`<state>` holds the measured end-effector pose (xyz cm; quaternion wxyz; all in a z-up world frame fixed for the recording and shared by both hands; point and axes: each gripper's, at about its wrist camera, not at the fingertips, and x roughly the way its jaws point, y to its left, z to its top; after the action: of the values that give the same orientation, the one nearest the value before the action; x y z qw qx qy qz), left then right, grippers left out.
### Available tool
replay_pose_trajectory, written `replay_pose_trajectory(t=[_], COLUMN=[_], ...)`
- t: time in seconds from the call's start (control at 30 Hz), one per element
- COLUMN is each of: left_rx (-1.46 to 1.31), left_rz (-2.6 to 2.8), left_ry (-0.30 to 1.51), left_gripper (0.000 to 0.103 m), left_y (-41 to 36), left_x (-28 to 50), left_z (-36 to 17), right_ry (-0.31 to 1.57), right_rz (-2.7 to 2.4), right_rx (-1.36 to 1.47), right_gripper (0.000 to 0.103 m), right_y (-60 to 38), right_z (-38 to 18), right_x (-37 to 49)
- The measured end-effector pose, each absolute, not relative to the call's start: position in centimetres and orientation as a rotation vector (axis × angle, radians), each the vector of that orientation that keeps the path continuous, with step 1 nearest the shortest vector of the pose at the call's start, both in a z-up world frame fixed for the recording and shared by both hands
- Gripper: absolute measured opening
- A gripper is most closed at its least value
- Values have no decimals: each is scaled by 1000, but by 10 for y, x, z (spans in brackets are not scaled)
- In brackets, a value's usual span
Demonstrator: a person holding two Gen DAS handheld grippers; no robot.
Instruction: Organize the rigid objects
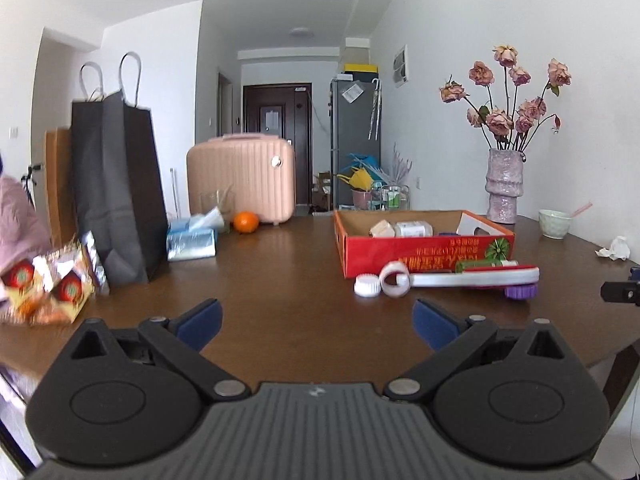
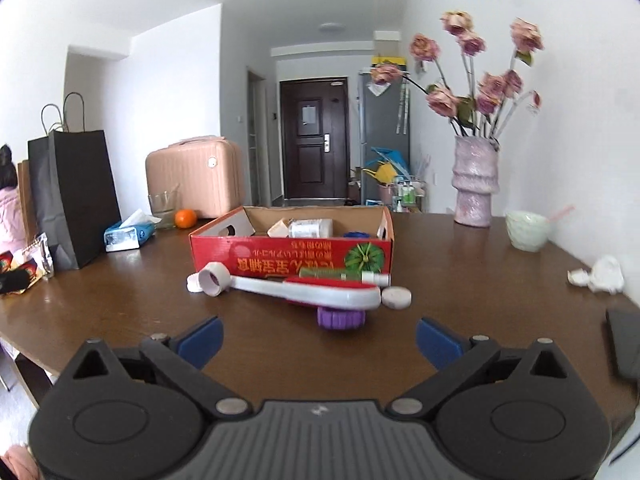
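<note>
Much of the red box (image 2: 288, 250) is hidden from where I stand: only the tops of a white jar (image 2: 310, 227), a tan block (image 2: 280, 228) and something blue (image 2: 355, 235) show over its front wall, and what lies lower inside I cannot make out. The print on that wall is upside down and too blurred to read. In front of the box lies a long white and red tool (image 2: 304, 290), its ring end to the left. It covers part of a purple cap (image 2: 340, 318) under its wide end and most of a green tube (image 2: 344, 274) lying behind it against the box. A pale round lid (image 2: 396, 298) sits just beside the tool's right end; a white cap (image 1: 367, 285) sits by the ring end.

Both grippers hover over the near edge of the table (image 1: 280, 264) with nothing between their blue pads. The left gripper (image 1: 318, 322) has its fingers spread wide over bare wood; the right gripper (image 2: 318, 338) is likewise spread wide, pointing at the purple cap. A dark object (image 2: 624, 344) at the right edge is cut off.

The table is dark brown wood and glossy. At its left stand a black bag (image 1: 116, 184), snack packets (image 1: 44, 284), a tissue pack (image 1: 192, 238) and an orange (image 1: 246, 222). At the right are a vase (image 1: 505, 186) of dried roses, a bowl (image 1: 554, 224) and crumpled paper (image 1: 614, 248). Beyond are a pink suitcase (image 1: 242, 178), white walls, a grey fridge (image 1: 356, 136) and a dark door (image 1: 276, 114). A person in pink is half cut off at the far left.
</note>
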<state>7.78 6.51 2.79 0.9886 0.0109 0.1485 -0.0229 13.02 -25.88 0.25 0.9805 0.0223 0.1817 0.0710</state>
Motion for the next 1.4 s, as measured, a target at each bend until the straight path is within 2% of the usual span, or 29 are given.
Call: replay_pose_trajectory(t=[0.17,0.3,0.53,0.67,0.8,1.03,1.13,1.3,1.37,1.4], left_rx=[39,13,80,55,39,91,79,41,71,80], left_rz=[-58,-122,-99,-93,-83,-58,-14,-37,-39,-37], left_ry=[389,462,496,517,533,506,541,560,548,550], left_gripper=[103,103,103,103,103,103,102,90,86,83], left_y=[61,54,42,37,28,9,14,17,12,11], left_x=[97,105,123,146,179,247,283,331,344,350], left_z=[16,1,-15,-14,-13,-13,-13,-17,-21,-23], right_ry=[430,429,450,505,535,579,617,634,633,630], right_rz=[132,101,108,148,153,126,130,124,121,118], right_rx=[-24,29,67,57,69,132,106,64,75,77], right_gripper=[103,103,102,92,88,88,81,76,71,65], right_y=[-253,-260,-263,-262,-263,-264,-261,-255,-257,-258], right_z=[-18,-26,-43,-48,-49,-51,-54,-59,-59,-59], right_x=[119,122,142,167,200,272,298,321,327,329])
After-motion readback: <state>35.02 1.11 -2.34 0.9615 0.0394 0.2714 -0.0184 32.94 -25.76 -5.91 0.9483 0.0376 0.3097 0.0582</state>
